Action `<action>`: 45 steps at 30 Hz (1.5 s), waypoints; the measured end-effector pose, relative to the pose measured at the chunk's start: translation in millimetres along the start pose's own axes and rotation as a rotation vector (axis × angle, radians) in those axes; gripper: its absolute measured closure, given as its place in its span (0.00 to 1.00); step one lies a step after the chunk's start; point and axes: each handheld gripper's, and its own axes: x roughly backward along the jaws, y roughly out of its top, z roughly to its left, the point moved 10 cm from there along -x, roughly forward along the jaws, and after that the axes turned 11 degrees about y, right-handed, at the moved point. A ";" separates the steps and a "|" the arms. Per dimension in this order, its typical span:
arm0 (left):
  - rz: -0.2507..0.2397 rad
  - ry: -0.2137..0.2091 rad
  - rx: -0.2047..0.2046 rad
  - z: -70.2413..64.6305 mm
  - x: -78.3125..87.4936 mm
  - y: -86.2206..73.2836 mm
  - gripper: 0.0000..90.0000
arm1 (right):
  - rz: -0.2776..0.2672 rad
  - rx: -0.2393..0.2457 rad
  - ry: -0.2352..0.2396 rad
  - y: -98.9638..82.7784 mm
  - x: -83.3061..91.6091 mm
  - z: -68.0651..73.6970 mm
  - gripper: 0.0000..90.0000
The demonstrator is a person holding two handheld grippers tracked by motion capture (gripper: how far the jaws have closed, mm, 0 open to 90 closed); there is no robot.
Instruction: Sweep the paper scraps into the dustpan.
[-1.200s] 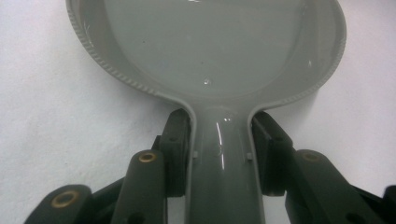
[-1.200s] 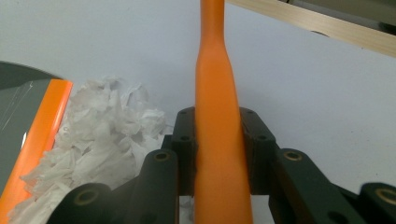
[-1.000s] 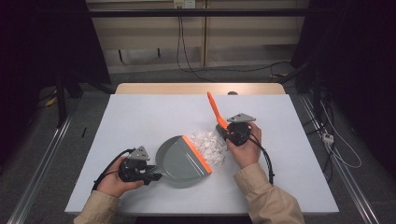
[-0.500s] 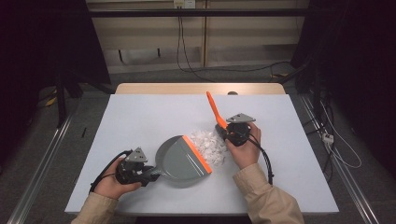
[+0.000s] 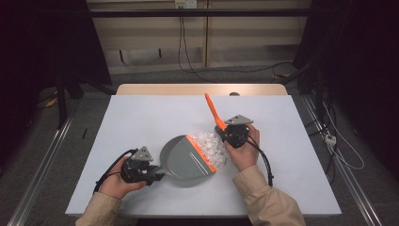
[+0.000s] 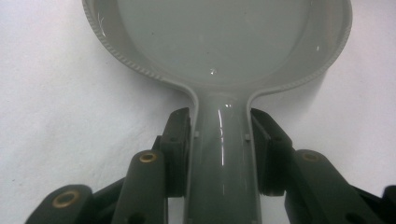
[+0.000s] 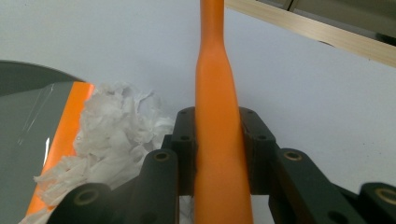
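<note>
While the left gripper's (image 5: 153, 175) fingers clamp the grey dustpan's (image 5: 186, 160) handle and the right gripper's (image 5: 225, 133) fingers clamp the orange brush (image 5: 212, 109), the white paper scraps (image 5: 210, 145) sit at the pan's orange lip, toward its two o'clock side; none is inside yet.

The rectangular bench (image 5: 155, 113) has a white cloth-like top and a pale wooden far edge. On it lies 1 grey plastic dustpan (image 5: 181, 162) with an orange front lip, and 1 heap of crumpled white paper scraps (image 5: 211, 145) touches that lip.
</note>
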 end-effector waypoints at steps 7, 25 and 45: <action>-0.004 -0.006 0.006 0.5 -1.1 1.8 0.69 | -0.005 0.013 0.025 1.3 -2.0 8.9 0.80; 0.002 -0.010 -0.009 -0.6 -2.4 2.9 0.69 | -0.012 0.018 0.072 4.8 -5.9 28.8 0.80; -0.010 -0.008 0.001 -3.2 -6.3 7.9 0.69 | -0.020 0.021 0.103 6.9 -8.0 39.9 0.80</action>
